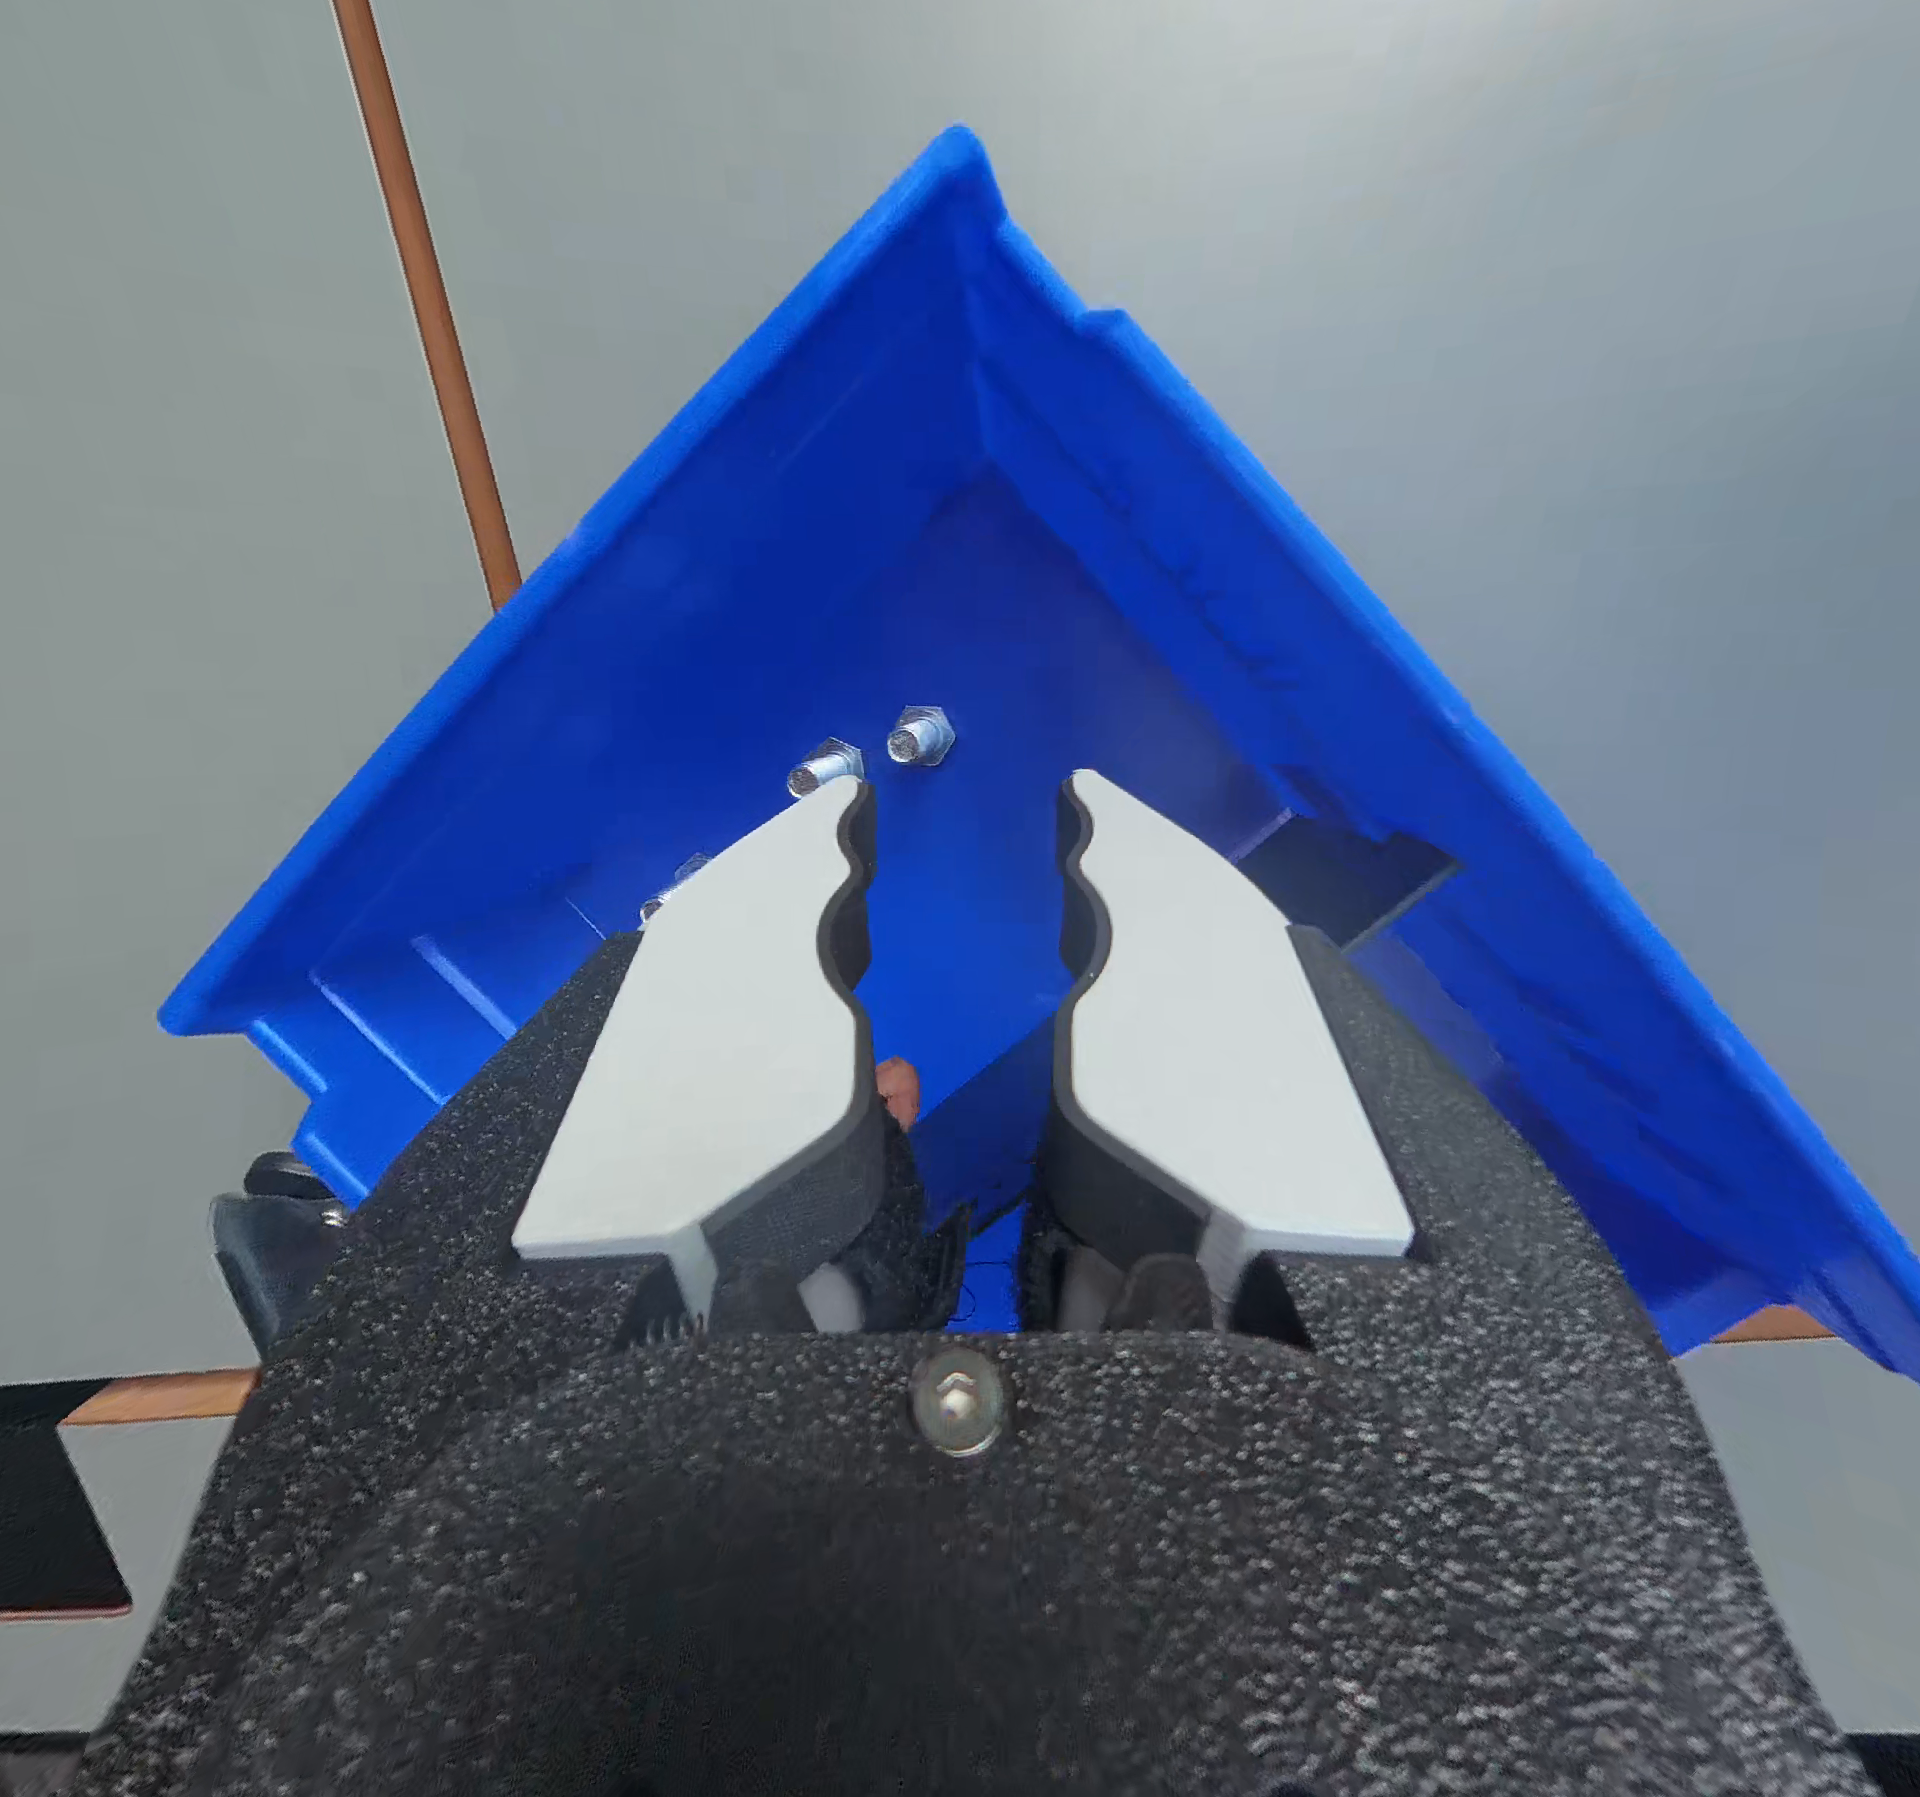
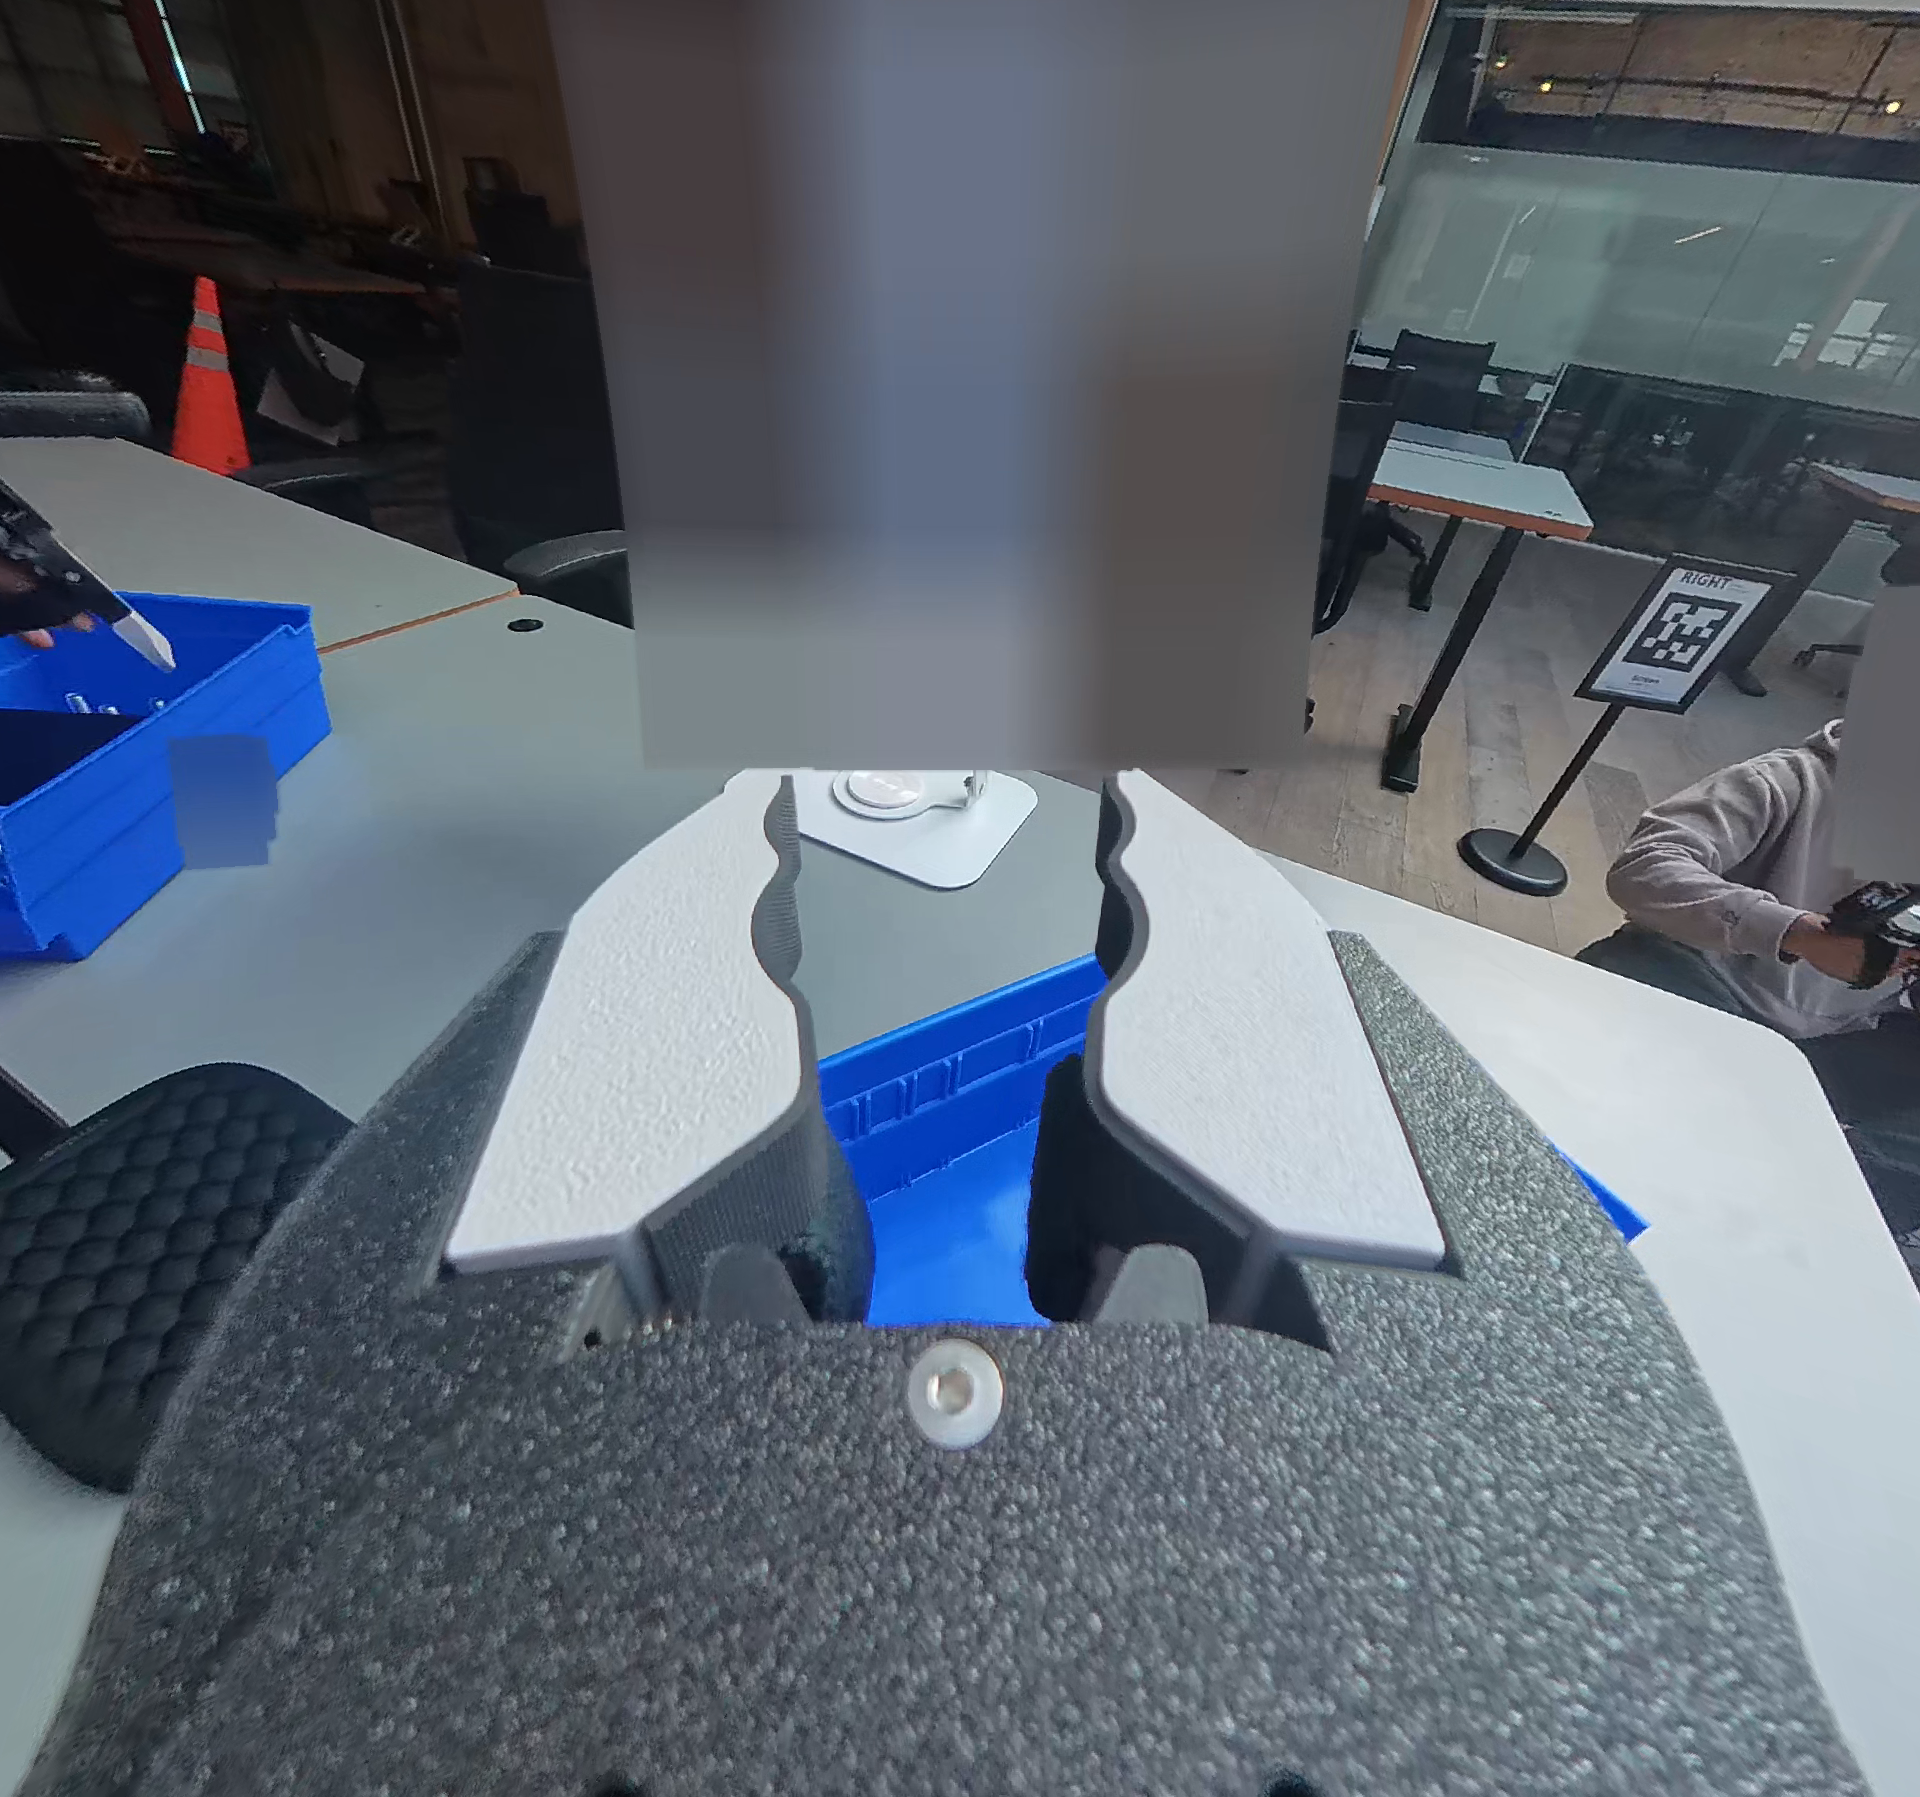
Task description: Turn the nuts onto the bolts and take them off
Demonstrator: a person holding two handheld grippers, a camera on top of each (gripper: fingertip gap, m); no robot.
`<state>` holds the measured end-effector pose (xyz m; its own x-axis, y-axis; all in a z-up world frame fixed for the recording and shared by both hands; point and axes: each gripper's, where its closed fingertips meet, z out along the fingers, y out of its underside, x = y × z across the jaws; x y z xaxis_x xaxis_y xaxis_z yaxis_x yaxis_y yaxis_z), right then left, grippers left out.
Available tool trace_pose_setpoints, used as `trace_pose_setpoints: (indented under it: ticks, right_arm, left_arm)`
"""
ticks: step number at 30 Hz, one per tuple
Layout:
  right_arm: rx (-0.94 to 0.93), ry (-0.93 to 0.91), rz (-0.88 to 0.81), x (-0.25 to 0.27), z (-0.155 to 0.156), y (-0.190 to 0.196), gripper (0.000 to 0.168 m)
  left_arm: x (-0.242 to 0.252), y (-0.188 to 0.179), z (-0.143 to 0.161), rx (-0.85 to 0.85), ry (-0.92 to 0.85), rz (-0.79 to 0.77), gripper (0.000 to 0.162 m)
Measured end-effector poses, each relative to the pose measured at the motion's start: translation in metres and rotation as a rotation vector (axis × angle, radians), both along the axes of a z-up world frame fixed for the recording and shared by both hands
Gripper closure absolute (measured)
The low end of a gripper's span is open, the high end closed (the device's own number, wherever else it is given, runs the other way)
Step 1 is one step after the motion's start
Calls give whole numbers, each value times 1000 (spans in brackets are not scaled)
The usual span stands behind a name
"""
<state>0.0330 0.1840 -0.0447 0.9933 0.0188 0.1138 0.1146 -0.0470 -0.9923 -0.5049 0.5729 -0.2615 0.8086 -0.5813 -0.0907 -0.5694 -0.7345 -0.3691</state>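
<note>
- The left gripper [image 1: 964, 791] is hanging over a blue bin [image 1: 1299, 604] with its fingers spread apart and nothing between them. I think it is pointing down into the bin because it is looking for a bolt to pick.
- Three bolts are standing on the bin floor with their hex heads down. One bolt [image 1: 921, 737] is standing free just beyond the fingertips, and a second bolt [image 1: 826, 768] is almost touching the tip of the left finger [image 1: 717, 999]. A third bolt [image 1: 673, 890] is half hidden behind that finger.
- I cannot see any nuts in either view.
- The right gripper [image 2: 945, 791] is also standing open and holding nothing. It is waiting above another blue bin [image 2: 956, 1072], probably the place for the other parts, but the inside of this bin is mostly hidden.
- From the right wrist view, the first bin [image 2: 125, 812] is sitting far to the left on the grey table [image 2: 468, 812], so the two grippers are working well apart.
- In my judgement, the task is only at the picking step, and no threading is happening yet.
</note>
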Motion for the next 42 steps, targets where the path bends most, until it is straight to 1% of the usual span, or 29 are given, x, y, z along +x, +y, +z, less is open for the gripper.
trace_pose_setpoints:
  ticks: [2,4,6,8,11,18,22,28,30,31,34,36,38,42]
  right_arm:
    - [39,11,5,-2,7,-4,115]
    - [46,4,12,-5,10,-6,115]
    - [45,-16,-22,-2,10,-7,115]
    - [39,-24,-48,2,10,-8,115]
    - [46,-19,-58,4,11,-8,115]
    - [44,-27,-67,5,11,-4,114]
    - [53,-34,-78,6,13,-6,114]
    - [61,-26,-98,10,13,-7,113]
    - [65,-26,-105,11,14,-8,113]
    - [66,-26,-105,11,14,-9,113]
    - [66,-29,-104,10,14,-10,113]
    - [58,-33,-99,8,14,-10,113]
    - [51,-41,-90,6,13,-10,113]
    - [40,-57,-75,1,13,-11,113]
  left_arm:
    - [-11,9,-14,-51,54,37,133]
    - [-13,12,-28,-115,59,54,133]
    - [-14,17,-35,-135,47,78,135]
    - [-15,19,-39,-149,41,86,136]
    - [-19,19,-44,-167,85,79,135]
    - [-12,17,-57,-199,86,61,137]
    - [-13,16,-62,-215,91,58,131]
    - [-14,15,-62,-231,102,53,138]
    - [-14,15,-63,-233,96,55,151]
    - [-14,16,-62,-231,90,55,152]
    - [-14,15,-58,-231,90,50,152]
    - [-12,13,-48,-222,94,29,152]
    - [-10,12,-31,-195,119,2,152]
    - [9,7,17,-113,160,-85,152]
